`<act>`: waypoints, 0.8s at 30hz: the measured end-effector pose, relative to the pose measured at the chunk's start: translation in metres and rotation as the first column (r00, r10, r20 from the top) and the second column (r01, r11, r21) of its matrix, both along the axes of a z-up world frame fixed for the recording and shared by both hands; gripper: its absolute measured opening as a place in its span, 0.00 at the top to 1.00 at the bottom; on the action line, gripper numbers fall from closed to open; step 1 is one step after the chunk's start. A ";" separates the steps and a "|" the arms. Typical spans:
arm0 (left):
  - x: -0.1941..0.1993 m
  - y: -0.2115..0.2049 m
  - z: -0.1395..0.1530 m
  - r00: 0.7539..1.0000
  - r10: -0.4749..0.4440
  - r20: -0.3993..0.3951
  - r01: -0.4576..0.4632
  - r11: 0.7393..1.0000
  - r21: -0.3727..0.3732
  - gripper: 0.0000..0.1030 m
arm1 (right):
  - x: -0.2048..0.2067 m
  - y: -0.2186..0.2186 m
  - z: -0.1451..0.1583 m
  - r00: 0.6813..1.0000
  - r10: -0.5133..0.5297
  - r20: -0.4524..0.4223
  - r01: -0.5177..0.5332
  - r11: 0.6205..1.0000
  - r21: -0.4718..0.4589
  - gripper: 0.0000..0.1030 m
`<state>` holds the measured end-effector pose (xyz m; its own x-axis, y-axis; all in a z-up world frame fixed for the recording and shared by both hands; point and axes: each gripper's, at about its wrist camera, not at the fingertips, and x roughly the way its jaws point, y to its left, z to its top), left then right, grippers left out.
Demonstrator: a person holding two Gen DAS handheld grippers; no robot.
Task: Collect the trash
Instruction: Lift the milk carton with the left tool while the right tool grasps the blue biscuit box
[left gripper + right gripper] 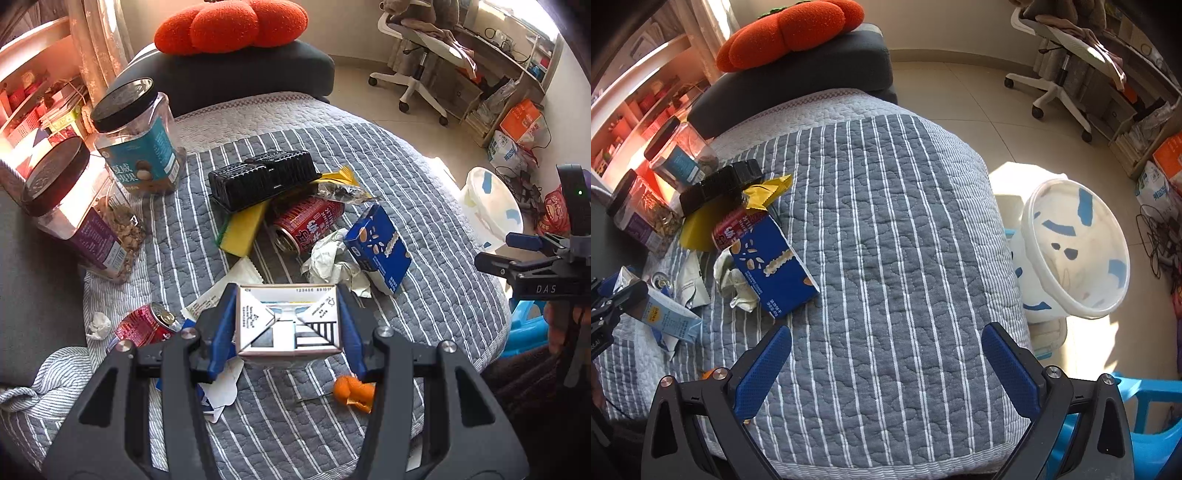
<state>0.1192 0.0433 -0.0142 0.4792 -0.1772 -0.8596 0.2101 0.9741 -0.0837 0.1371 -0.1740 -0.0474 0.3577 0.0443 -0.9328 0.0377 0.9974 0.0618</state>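
My left gripper is shut on a small white drink carton, which I see end-on between the blue pads, lifted above the striped quilt. In the right wrist view the same carton shows pale blue at the far left. My right gripper stands open over bare quilt with nothing between its fingers. Loose trash lies in a heap: a blue carton, a red can, crumpled paper, a black plastic tray and orange peel. A white bucket stands on the floor to the right.
Two black-lidded snack jars stand at the quilt's left. A second red can lies near my left fingers. A yellow sponge sits under the tray. A blue stool and an office chair are on the floor.
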 end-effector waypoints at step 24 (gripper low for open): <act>0.008 0.038 0.015 0.996 0.080 0.042 -0.074 0.988 -0.132 0.49 | 0.075 0.098 -0.079 0.978 0.187 -0.088 -0.182 0.981 0.065 0.37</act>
<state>0.1276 0.0812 0.0010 0.5352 -0.2472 -0.8077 0.1412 0.9690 -0.2029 0.2125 -0.0762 -0.1265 0.2498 0.1549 -0.9558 -0.1385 0.9827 0.1230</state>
